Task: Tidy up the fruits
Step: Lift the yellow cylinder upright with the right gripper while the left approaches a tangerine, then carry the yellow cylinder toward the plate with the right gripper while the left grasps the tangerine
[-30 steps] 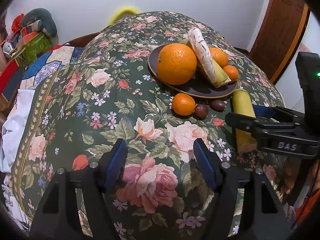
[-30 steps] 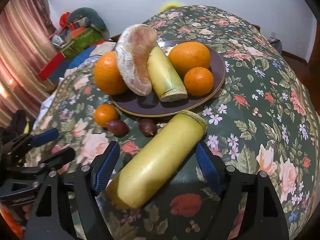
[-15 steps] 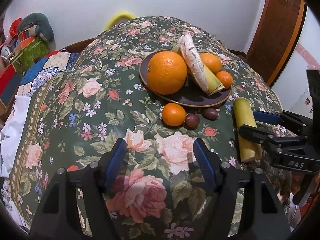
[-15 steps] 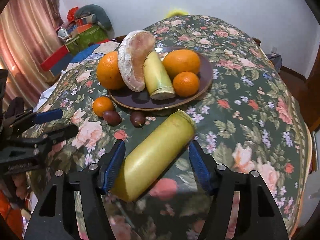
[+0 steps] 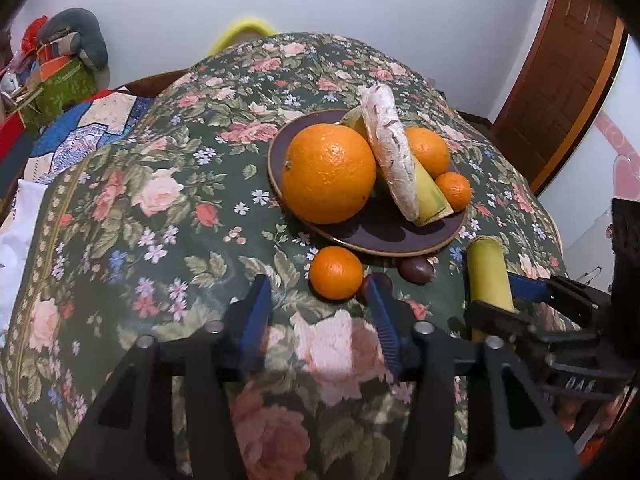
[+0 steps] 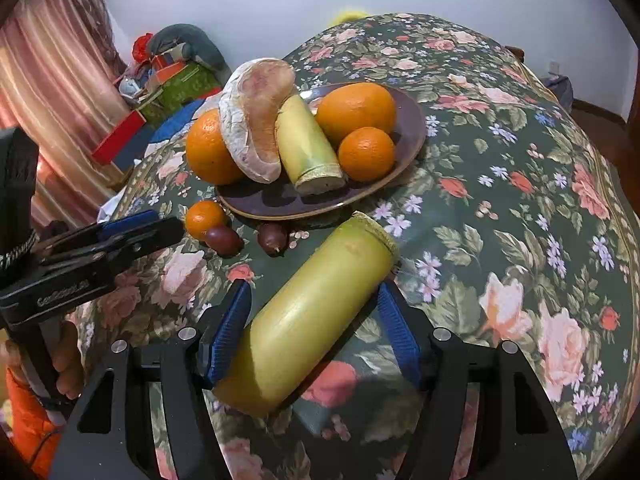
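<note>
With the right gripper (image 6: 312, 332) fingers clamped on the yellow-green stalk (image 6: 312, 316), lift it level to the plate (image 6: 412, 136) while the left gripper (image 5: 320, 312), empty, closes.

Large oranges (image 6: 208, 152) (image 6: 356, 106): two, both on plate. Small mandarins (image 6: 366, 154) (image 6: 205, 218): two, one on plate, one on tablecloth. Sugarcane segments (image 6: 306, 148) (image 6: 312, 312): two. Pomelo wedge (image 6: 256, 116): one. Dark small fruits (image 6: 223, 239) (image 6: 272, 237): two. Brown plate (image 6: 414, 128): one.
</note>
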Motion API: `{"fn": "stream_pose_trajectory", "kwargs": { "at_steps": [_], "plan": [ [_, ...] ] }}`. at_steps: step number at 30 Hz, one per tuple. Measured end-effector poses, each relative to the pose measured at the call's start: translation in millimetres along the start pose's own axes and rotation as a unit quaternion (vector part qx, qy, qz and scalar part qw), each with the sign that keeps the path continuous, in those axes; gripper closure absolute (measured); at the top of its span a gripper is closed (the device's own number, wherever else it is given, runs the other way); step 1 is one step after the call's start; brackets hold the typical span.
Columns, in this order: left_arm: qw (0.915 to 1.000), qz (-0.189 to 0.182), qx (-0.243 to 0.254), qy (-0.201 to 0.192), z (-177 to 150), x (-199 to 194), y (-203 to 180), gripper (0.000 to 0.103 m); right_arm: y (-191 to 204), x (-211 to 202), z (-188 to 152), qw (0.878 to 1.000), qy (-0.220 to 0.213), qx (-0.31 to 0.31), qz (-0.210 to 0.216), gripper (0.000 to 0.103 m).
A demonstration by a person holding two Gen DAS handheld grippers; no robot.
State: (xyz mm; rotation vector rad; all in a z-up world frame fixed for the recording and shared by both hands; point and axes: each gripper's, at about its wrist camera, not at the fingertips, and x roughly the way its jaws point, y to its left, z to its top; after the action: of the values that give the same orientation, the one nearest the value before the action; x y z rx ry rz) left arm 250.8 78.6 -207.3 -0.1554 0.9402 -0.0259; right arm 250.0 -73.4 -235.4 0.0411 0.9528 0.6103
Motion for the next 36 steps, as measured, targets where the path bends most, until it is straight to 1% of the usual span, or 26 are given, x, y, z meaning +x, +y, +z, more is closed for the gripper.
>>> {"fn": "stream_pose_trajectory", "kwargs": {
  "at_steps": [4, 9, 11, 12, 13, 17, 22, 24, 26, 28, 31, 36],
  "plan": [
    [0.9999, -0.011, -0.01, 0.009, 4, 13, 1, 0.058, 1, -1, -1, 1.0, 0.0, -0.01, -0.001, 0.041],
    [0.9997, -0.017, -0.014, 0.004, 8, 18, -1, 0.058, 0, -1, -2, 1.0, 0.001, -0.009, -0.001, 0.041],
    [0.9995, -0.023, -0.019, 0.006, 9, 20, 0, 0.061, 0, -2, -2, 1.0, -0.002, -0.006, -0.001, 0.041],
    [0.9992, -0.031, -0.023, 0.009, 10, 22, 1, 0.067, 0, -2, -2, 1.0, -0.004, -0.006, -0.001, 0.042],
    [0.9991, -0.034, -0.024, 0.011, 11, 23, 1, 0.071, 1, -2, -3, 1.0, -0.005, -0.006, 0.0, 0.043],
    [0.9989, -0.037, -0.024, 0.015, 12, 24, 3, 0.072, 3, -6, -3, 1.0, -0.003, -0.019, 0.006, 0.052],
    [0.9996, -0.019, -0.016, 0.012, 6, 15, 4, 0.073, 2, -15, -6, 0.999, 0.002, -0.049, -0.006, 0.062],
    [0.9999, -0.008, -0.006, 0.011, 0, 8, 3, 0.073, 0, -20, -7, 0.998, 0.001, -0.06, -0.018, 0.066],
    [0.9999, -0.005, 0.001, 0.012, -5, 3, 3, 0.073, -2, -25, -7, 0.997, -0.001, -0.065, -0.031, 0.07],
    [0.9999, -0.003, 0.007, 0.012, -11, -2, 3, 0.073, -5, -30, -8, 0.997, -0.005, -0.064, -0.04, 0.072],
    [0.9998, 0.0, 0.017, 0.014, -18, -11, 2, 0.073, -10, -36, -6, 0.997, -0.01, -0.052, -0.049, 0.071],
    [0.9995, 0.004, 0.028, 0.015, -23, -14, 0, 0.073, -15, -24, -1, 0.999, 0.003, -0.026, -0.03, 0.069]
  ]
}}
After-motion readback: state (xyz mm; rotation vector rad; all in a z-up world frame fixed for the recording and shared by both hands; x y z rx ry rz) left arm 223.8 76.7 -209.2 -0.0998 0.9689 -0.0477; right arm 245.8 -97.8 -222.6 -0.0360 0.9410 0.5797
